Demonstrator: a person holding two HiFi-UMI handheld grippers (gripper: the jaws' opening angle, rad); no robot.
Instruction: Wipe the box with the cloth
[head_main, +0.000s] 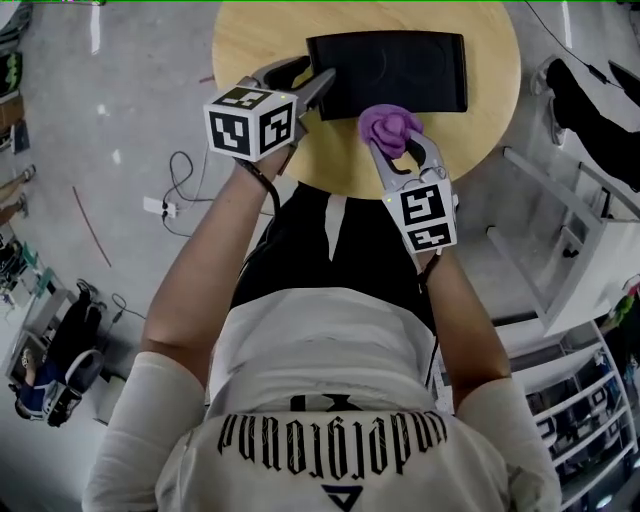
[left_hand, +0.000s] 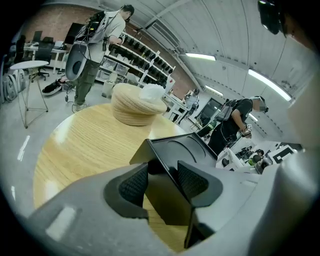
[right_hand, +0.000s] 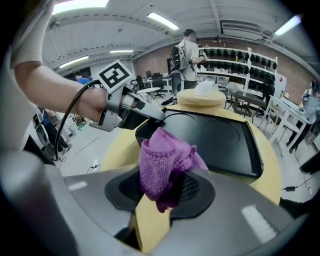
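A flat black box (head_main: 390, 70) lies on the round wooden table (head_main: 255, 40). My left gripper (head_main: 318, 90) is shut on the box's near left corner; in the left gripper view (left_hand: 162, 182) the box's wall (left_hand: 165, 195) stands between the two pads. The right gripper (head_main: 402, 142) is shut on a bunched purple cloth (head_main: 390, 127), held just off the box's near edge. In the right gripper view the cloth (right_hand: 162, 162) fills the jaws (right_hand: 165, 189), with the box (right_hand: 220, 137) behind it and the left gripper (right_hand: 125, 107) at its left corner.
A beige woven mound with a white tissue on top (left_hand: 137, 105) sits at the table's far side (right_hand: 202, 96). White shelving (head_main: 575, 240) stands to the right. Cables (head_main: 175, 195) lie on the floor at left. People stand among the shelves behind.
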